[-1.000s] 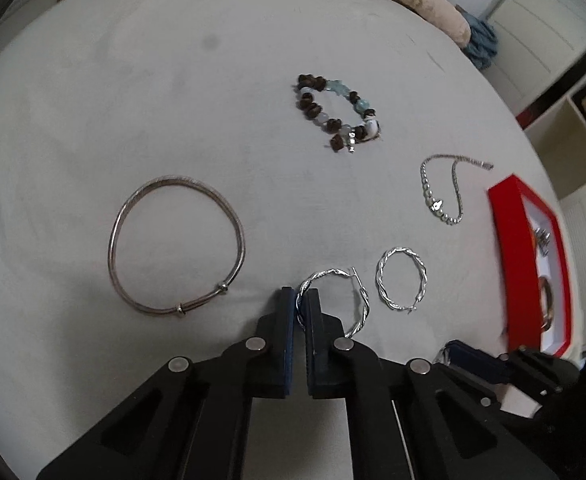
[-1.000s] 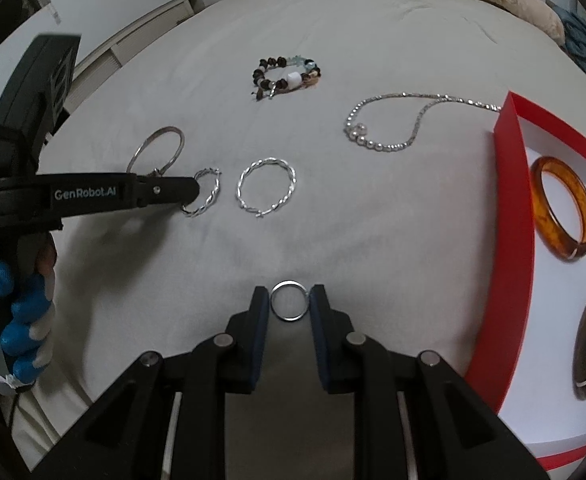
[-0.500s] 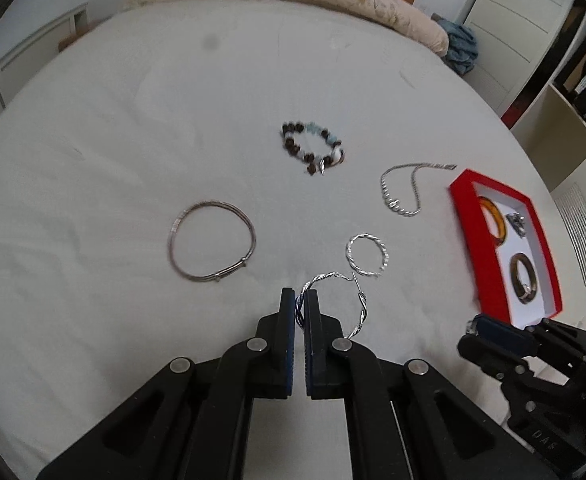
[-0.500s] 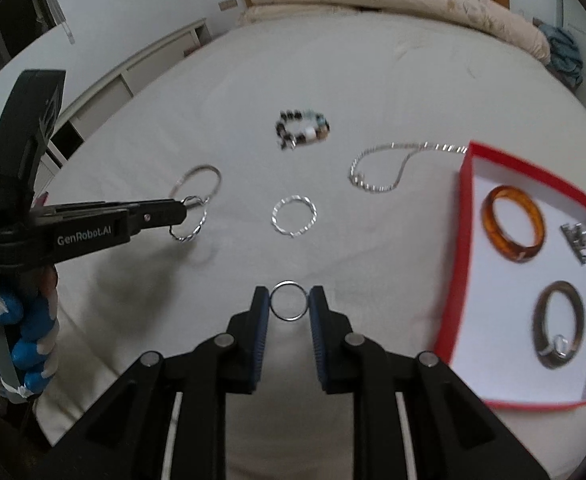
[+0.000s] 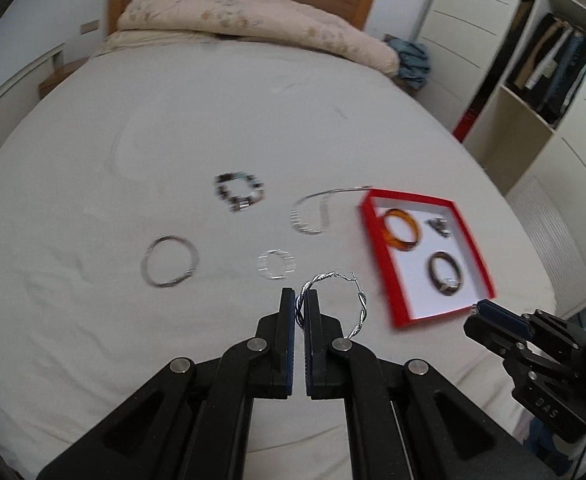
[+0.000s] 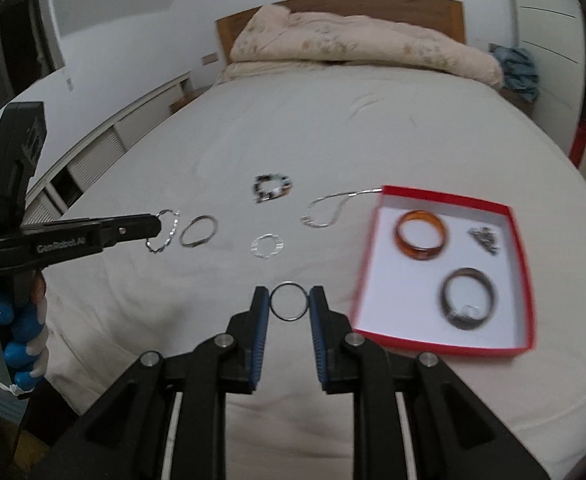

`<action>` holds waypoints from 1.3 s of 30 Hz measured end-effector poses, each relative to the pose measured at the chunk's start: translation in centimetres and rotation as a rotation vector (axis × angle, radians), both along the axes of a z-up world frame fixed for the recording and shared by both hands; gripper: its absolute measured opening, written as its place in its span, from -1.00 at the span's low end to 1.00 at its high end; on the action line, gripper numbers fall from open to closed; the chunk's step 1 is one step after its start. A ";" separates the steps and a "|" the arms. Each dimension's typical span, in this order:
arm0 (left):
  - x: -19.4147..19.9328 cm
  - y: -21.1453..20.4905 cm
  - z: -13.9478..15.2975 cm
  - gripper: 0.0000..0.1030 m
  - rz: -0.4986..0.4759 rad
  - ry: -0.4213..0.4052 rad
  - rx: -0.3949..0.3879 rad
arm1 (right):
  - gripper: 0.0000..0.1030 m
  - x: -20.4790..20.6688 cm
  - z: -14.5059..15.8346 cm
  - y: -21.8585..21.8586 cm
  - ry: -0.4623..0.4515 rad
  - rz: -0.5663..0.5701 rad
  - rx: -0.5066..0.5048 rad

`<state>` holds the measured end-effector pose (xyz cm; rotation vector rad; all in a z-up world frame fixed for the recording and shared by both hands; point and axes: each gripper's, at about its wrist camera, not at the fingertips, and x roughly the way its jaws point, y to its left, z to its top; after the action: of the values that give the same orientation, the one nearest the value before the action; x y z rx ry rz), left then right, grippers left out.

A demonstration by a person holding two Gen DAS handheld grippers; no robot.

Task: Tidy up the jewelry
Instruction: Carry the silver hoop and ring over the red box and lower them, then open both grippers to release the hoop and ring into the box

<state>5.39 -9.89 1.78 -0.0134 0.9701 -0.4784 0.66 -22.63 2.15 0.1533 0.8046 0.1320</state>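
My left gripper [image 5: 300, 300] is shut on a twisted silver hoop earring [image 5: 360, 304] and holds it above the white bed; it also shows in the right wrist view [image 6: 155, 227]. My right gripper [image 6: 289, 304] is shut on a small plain ring [image 6: 289, 307], held above the bed. A red tray [image 5: 373, 232] [image 6: 521, 240] lies on the right with an amber bangle [image 6: 420, 239], a dark bangle [image 6: 468, 298] and a small silver piece [image 6: 484, 238]. On the sheet lie a second twisted hoop [image 5: 276, 264], a silver bangle [image 5: 169, 266], a beaded bracelet [image 5: 239, 192] and a silver chain [image 5: 313, 212].
A rumpled quilt [image 5: 253, 20] and wooden headboard [image 5: 349, 0] are at the far end of the bed. A blue cloth [image 5: 413, 62] lies at the far right corner. White wardrobes and open shelves [image 5: 533, 80] stand to the right.
Both grippers have risen well above the bed, each with its piece. The left gripper lifted the twisted hoop off the sheet. The red tray has come fully into view.
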 end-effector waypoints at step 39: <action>11.9 -25.7 -13.4 -0.91 -0.237 0.106 0.262 | -0.61 7.9 -12.3 -16.8 0.267 -0.089 -0.011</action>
<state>17.25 -35.59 -11.61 0.3173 1.1392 -0.5688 8.59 -39.39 -10.10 0.1987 1.0622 0.0226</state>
